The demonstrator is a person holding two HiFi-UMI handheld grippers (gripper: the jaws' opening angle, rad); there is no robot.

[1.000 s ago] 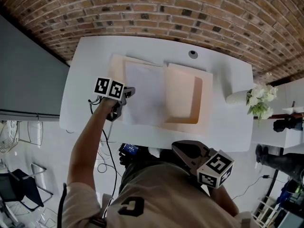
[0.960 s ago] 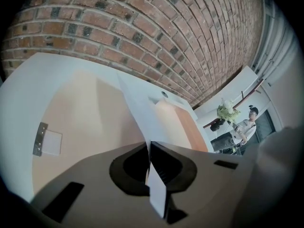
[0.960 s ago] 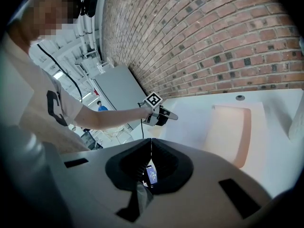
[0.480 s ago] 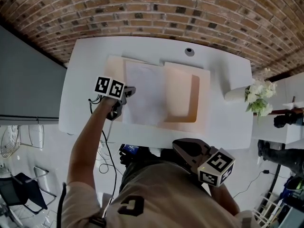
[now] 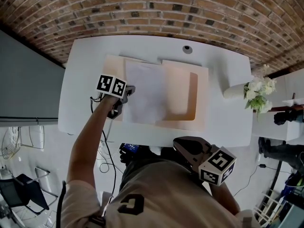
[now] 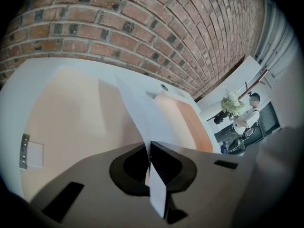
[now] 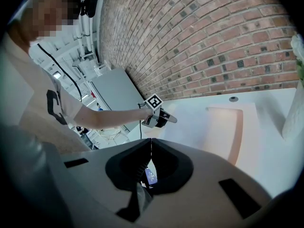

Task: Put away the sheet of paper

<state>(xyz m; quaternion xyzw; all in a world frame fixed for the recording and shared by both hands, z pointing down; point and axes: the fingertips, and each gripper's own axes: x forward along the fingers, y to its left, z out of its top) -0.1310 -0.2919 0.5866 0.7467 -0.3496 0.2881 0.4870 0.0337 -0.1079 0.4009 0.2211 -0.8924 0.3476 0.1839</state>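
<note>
A white sheet of paper (image 5: 145,93) lies across an open peach folder (image 5: 202,99) on the white table (image 5: 228,122). My left gripper (image 5: 128,93) is at the sheet's left edge and is shut on it. In the left gripper view the sheet (image 6: 142,113) rises from between the shut jaws (image 6: 151,167) and runs out over the folder (image 6: 71,118). My right gripper (image 5: 180,145) hangs off the table's near edge, close to my body, shut with nothing in it (image 7: 151,146). The right gripper view shows the left gripper (image 7: 159,117) and the folder (image 7: 228,127).
A white vase of flowers (image 5: 254,91) stands at the table's right end. A round cable hole (image 5: 187,48) sits near the far edge. A grey partition (image 5: 23,75) flanks the table on the left, brick (image 5: 156,8) lies beyond it. Cables hang below the near edge.
Hardly anything: the head view has shifted slightly. The left gripper still holds the sheet's left edge and the right gripper stays by my body.
</note>
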